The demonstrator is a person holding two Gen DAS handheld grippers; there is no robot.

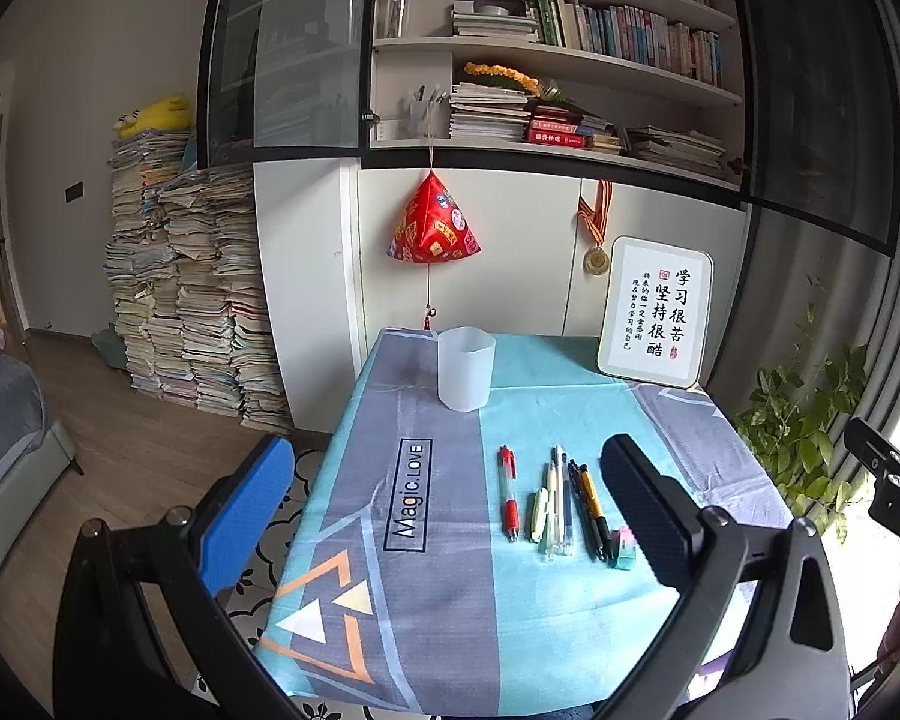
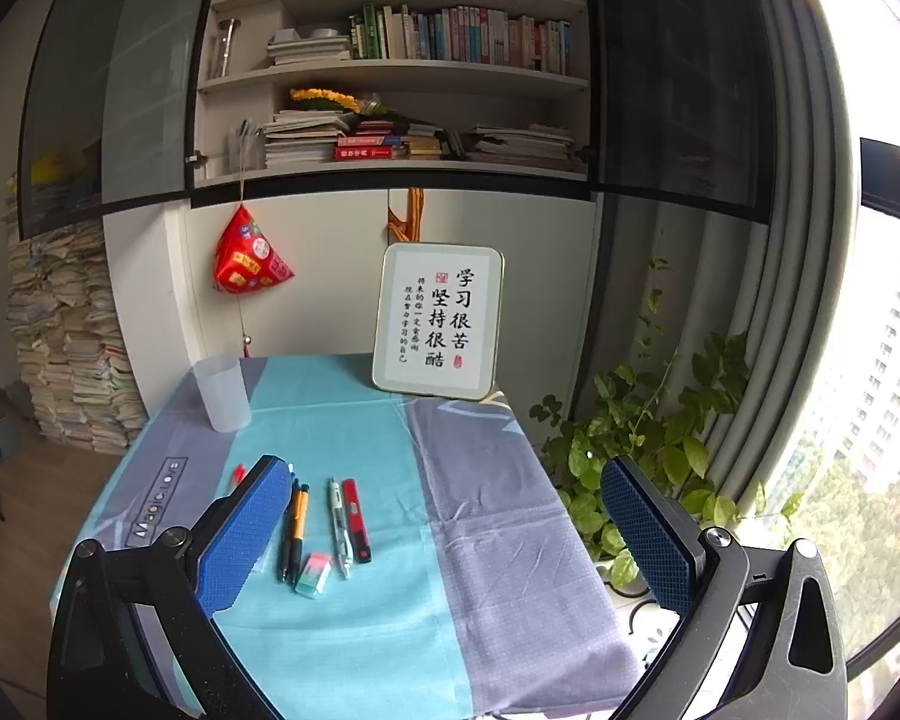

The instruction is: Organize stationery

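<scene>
Both the left gripper and the right gripper hang with fingers spread wide, holding nothing, above the table. In the left view the pens and eraser lie in a row at 3 o'clock of center, with the translucent cup upright at 12 o'clock beyond them.

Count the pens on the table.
8 in one row: red pen, green pen, two pale pens, black pen, orange pen, eraser, then clear pen, red-black pen. Others may be hidden.
</scene>
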